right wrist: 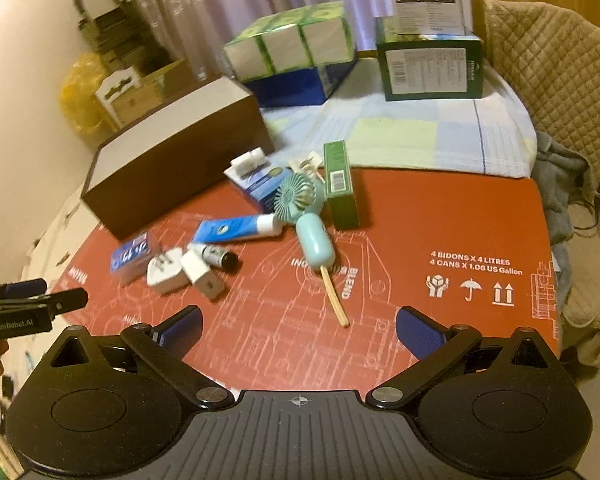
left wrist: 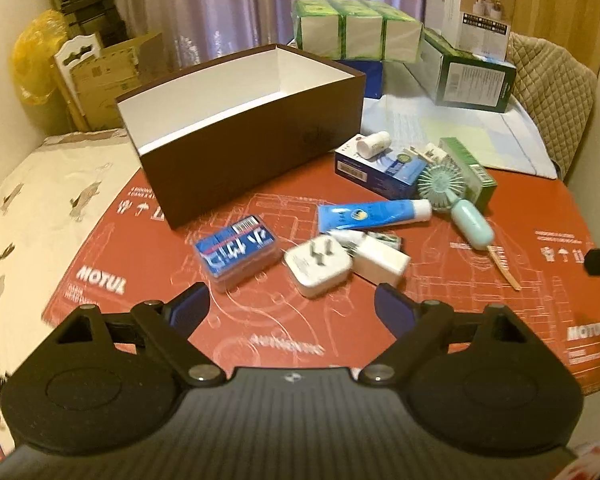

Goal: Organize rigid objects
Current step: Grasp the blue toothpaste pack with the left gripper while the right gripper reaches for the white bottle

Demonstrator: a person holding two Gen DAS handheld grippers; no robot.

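Observation:
An open brown box (left wrist: 240, 152) with a white inside stands at the back left of the red cardboard sheet (left wrist: 500, 320). In front of it lie a blue card pack (left wrist: 236, 254), a white plug adapter (left wrist: 318, 266), a white charger block (left wrist: 380, 260), a blue tube (left wrist: 372, 214) and a mint hand fan (left wrist: 452, 200). My left gripper (left wrist: 292, 308) is open, just short of the adapter, with nothing between its fingers. My right gripper (right wrist: 300, 324) is open over bare cardboard, near a wooden stick (right wrist: 334, 300). The fan (right wrist: 304, 216) and a green box (right wrist: 340, 184) lie further ahead of it.
A blue carton (left wrist: 376, 168) with a small white bottle (left wrist: 374, 144) on it lies behind the tube. Green tissue packs (left wrist: 356, 28) and a dark green carton (left wrist: 472, 76) stand at the back. A quilted chair (left wrist: 548, 92) is at the right. Bare cardboard lies at the front right.

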